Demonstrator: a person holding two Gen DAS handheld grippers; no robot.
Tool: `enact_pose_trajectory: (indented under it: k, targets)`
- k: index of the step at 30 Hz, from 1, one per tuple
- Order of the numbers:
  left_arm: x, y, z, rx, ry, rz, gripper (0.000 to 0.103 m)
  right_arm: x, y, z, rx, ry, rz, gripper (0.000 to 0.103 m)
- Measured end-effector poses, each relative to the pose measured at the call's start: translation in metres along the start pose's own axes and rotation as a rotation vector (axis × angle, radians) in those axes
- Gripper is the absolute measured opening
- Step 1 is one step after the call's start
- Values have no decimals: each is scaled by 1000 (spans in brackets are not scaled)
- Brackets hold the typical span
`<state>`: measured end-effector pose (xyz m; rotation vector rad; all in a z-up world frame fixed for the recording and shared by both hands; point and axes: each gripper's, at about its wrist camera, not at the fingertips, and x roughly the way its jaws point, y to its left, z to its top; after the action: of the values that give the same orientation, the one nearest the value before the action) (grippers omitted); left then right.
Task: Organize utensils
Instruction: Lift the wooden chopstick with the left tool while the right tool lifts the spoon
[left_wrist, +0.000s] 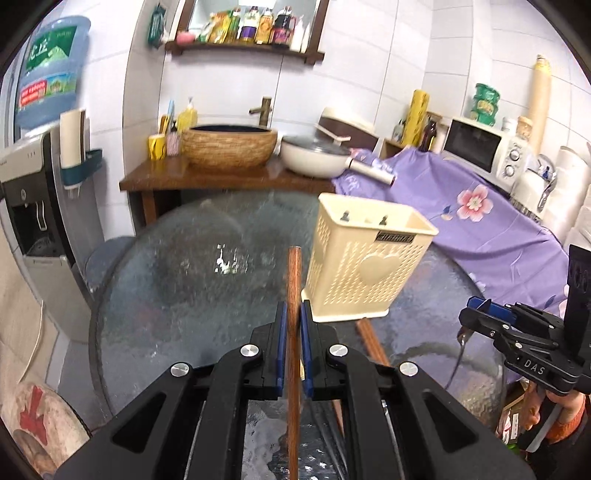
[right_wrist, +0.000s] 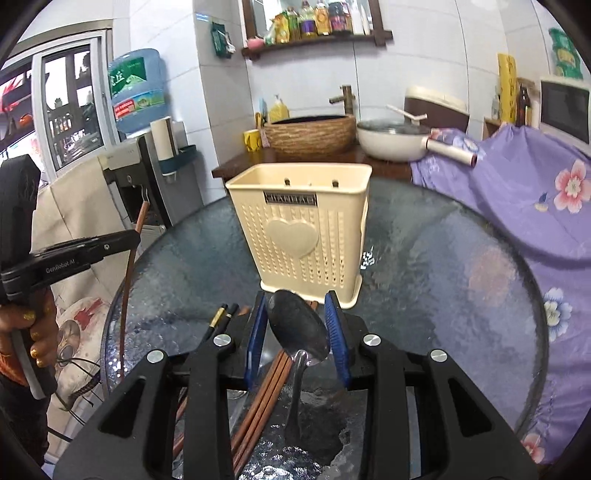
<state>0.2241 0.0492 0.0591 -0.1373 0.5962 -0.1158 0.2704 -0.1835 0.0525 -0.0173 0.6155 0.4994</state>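
Utensil holder stands upright on the glass tabletop, just beyond both tongs. Left tongs pinch a wooden chopstick; right tongs clamp a metal spoon by its bowl. Risk: the smooth, rounded bowl could slip out of the pads; the long chopstick could snag the holder's rim and tip it.

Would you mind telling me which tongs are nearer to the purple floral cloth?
Right. The right tongs, holding a spoon, are on the side of the table beside the purple floral cloth; the left tongs, holding a chopstick, are beyond them, toward the water dispenser.
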Motion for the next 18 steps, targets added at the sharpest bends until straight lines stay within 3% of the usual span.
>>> enact_pose_trajectory:
  k: [5,11,12,14,18]
  targets:
    - [-12,-7,1,25,-30,5,7,-9,4,2,-28,-9,-4,16]
    - [-5,-1,-1,2,-14,7,7,11,-9,-7,18,37,-26,16]
    - [-5,0,-1,-1,-14,7,7,16,-11,-8,15,51,-36,19]
    - [-5,0,0,1,-18,6,7,28,-13,-13,11,82,-56,35]
    - [-8,-2,1,11,-26,6,7,52,-14,-23,6,146,-86,39]
